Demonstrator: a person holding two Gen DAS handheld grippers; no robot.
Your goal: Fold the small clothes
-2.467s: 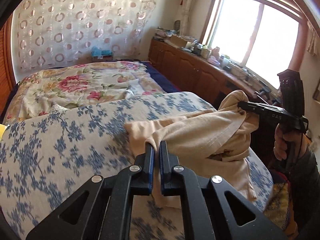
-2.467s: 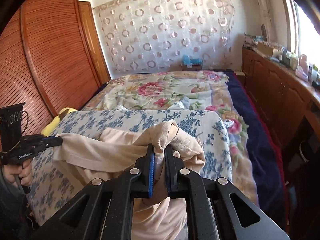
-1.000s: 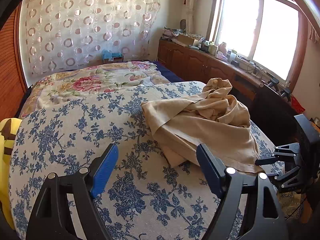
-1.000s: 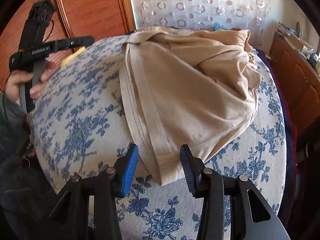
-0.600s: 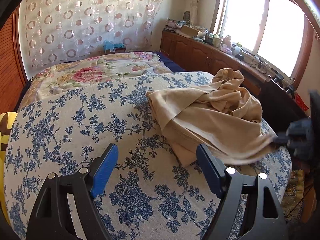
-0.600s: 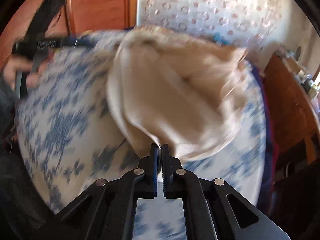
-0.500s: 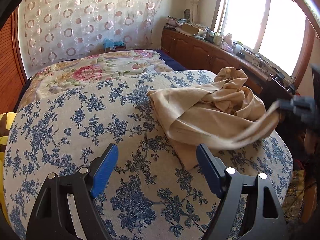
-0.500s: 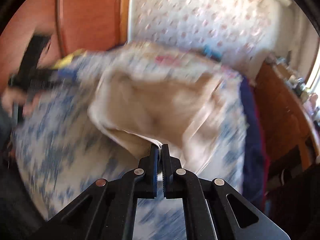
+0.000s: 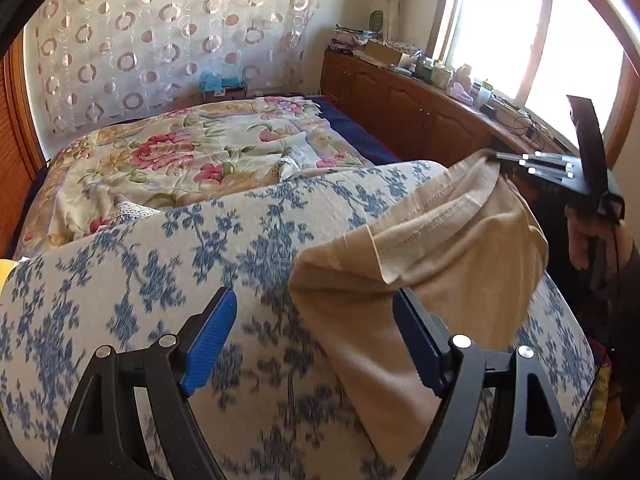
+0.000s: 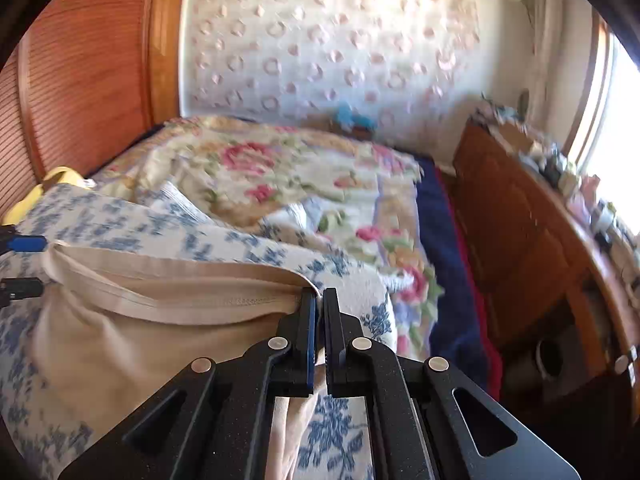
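Observation:
A beige garment (image 9: pixel 432 264) lies on the blue-flowered cover (image 9: pixel 160 264). Its hem is lifted at the far right, where my right gripper (image 9: pixel 494 158) is shut on it. My left gripper (image 9: pixel 312 336) is open, its jaws wide apart, with the garment's near left corner between them. In the right wrist view my right gripper (image 10: pixel 320 312) is shut on the hem of the beige garment (image 10: pixel 160 320), which stretches left to the left gripper's blue pads (image 10: pixel 24 244).
A bed with a floral quilt (image 9: pixel 192 152) lies beyond the flowered cover. Wooden cabinets (image 9: pixel 400 116) with clutter run under the window on the right. A wooden wardrobe (image 10: pixel 80 80) stands at the left. A yellow object (image 10: pixel 60 176) sits by it.
My right gripper shut on the garment's hem and lifted it up and away. My left gripper let go earlier, stayed open and moved in close to the garment's left corner.

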